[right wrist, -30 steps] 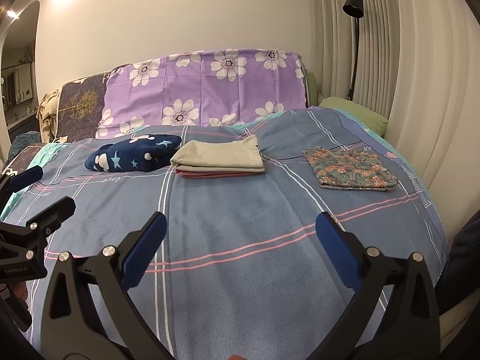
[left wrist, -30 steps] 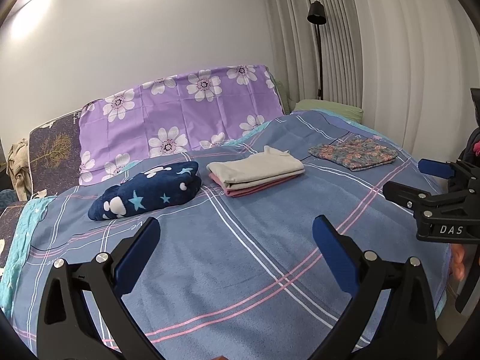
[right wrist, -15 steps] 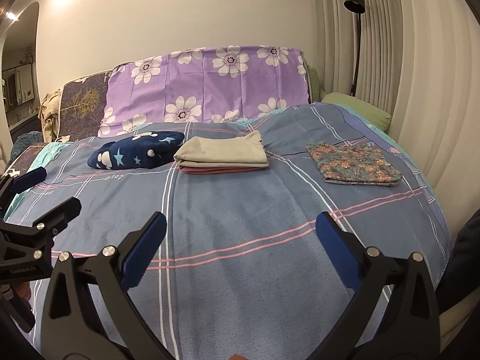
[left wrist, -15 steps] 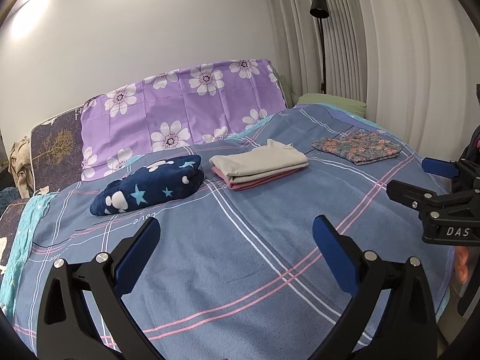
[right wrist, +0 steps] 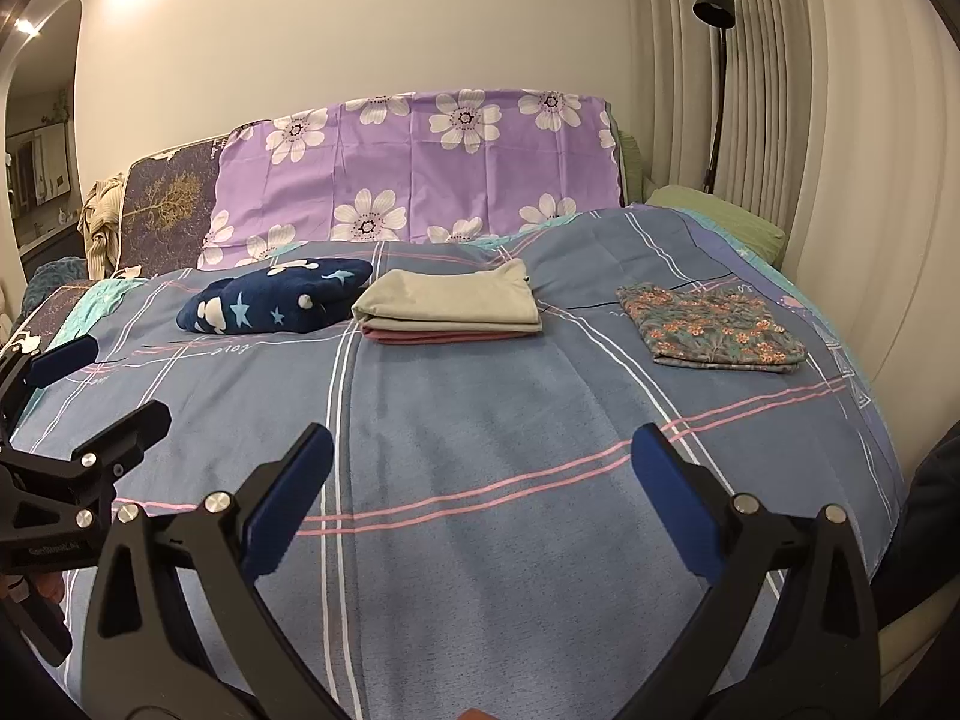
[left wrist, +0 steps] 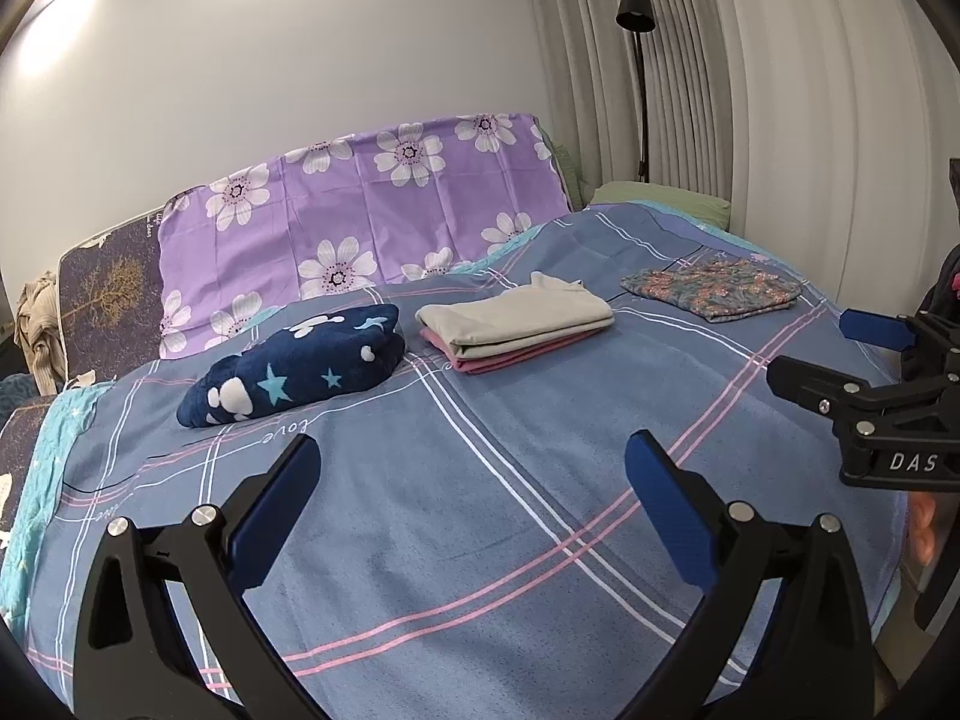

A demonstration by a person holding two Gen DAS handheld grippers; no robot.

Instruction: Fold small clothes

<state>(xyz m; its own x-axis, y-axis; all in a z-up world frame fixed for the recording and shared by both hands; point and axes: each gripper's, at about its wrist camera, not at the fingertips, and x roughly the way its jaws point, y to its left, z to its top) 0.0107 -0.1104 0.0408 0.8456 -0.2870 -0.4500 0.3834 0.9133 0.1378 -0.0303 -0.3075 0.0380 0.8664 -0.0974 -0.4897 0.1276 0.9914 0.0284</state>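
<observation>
Your left gripper (left wrist: 471,495) and right gripper (right wrist: 480,480) both hang above the near part of the bed (left wrist: 480,468), jaws spread wide and holding nothing. Across the bed, well beyond both grippers, three folded lots lie in a row: a navy fleece (left wrist: 297,363) with stars to your left, a beige-over-pink stack (left wrist: 516,321) just beside it in the middle, and a floral piece (right wrist: 714,327) set apart on the right. A purple flowered sheet (right wrist: 414,171) covers the headboard behind them.
</observation>
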